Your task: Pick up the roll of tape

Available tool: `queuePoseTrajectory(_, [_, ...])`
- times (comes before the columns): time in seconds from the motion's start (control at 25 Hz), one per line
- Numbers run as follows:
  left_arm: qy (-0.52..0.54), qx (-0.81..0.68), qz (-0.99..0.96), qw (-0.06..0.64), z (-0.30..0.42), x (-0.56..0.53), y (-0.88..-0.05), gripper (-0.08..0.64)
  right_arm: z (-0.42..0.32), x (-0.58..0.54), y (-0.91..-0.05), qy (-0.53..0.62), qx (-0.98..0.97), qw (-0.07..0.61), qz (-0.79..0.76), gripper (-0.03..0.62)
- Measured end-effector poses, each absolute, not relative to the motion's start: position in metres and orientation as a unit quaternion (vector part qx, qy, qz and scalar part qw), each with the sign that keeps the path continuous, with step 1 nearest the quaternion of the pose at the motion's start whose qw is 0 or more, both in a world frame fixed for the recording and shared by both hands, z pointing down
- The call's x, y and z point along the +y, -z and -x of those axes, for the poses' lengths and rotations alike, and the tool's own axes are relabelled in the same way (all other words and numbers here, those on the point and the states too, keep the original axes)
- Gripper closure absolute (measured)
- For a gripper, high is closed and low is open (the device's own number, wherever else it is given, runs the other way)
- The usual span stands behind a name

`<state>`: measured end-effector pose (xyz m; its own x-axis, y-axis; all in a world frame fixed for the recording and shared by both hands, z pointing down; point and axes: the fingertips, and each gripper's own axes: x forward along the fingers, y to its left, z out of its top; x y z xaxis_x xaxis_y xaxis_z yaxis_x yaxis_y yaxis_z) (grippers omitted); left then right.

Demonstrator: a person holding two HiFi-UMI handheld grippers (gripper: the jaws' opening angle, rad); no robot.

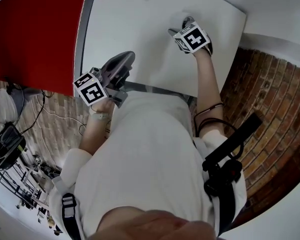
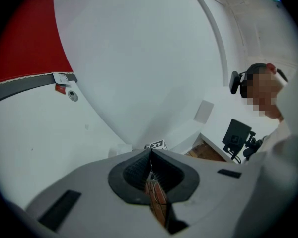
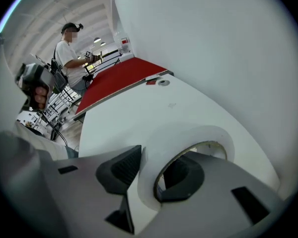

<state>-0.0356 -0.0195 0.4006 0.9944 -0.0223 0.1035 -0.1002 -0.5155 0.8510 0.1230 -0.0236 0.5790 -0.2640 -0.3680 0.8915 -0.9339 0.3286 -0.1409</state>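
The roll of tape [image 3: 188, 135] is white with a brown cardboard core, and it fills the middle of the right gripper view. My right gripper [image 3: 156, 170] is shut on its wall, one dark pad [image 3: 121, 167] outside the roll and the other pad inside the core. The roll hangs clear of the white table [image 3: 139, 113] below it. In the head view the right gripper [image 1: 188, 23] points down over the table's far right part, and the white roll is hard to make out against the top. My left gripper [image 1: 121, 63] [image 2: 150, 155] is held at the table's near edge, jaws shut with nothing between them.
A red surface [image 1: 35, 34] adjoins the white table [image 1: 140, 24] on the left, with a grey strip between them. A small round item and a red label [image 2: 72, 96] lie by that seam. Another person [image 3: 69, 53] stands beyond the red surface. The floor [image 1: 270, 94] is brick.
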Motion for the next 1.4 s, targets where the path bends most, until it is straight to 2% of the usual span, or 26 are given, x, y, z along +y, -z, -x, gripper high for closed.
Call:
queuePoseTrajectory(0.8, [-0.038,0.025,-0.9,0.434,0.004,-0.017,-0.336,0.552,-0.103,-0.019,-0.428,-0.31,-0.771,0.169,-0.53,0.463])
queuePoseTrajectory(1.4, [-0.023,0.074,-0.911,0.404,-0.025,-0.005,-0.294,0.551,-0.09,0.005,-0.326,-0.255,-0.804,0.033,-0.537,0.463])
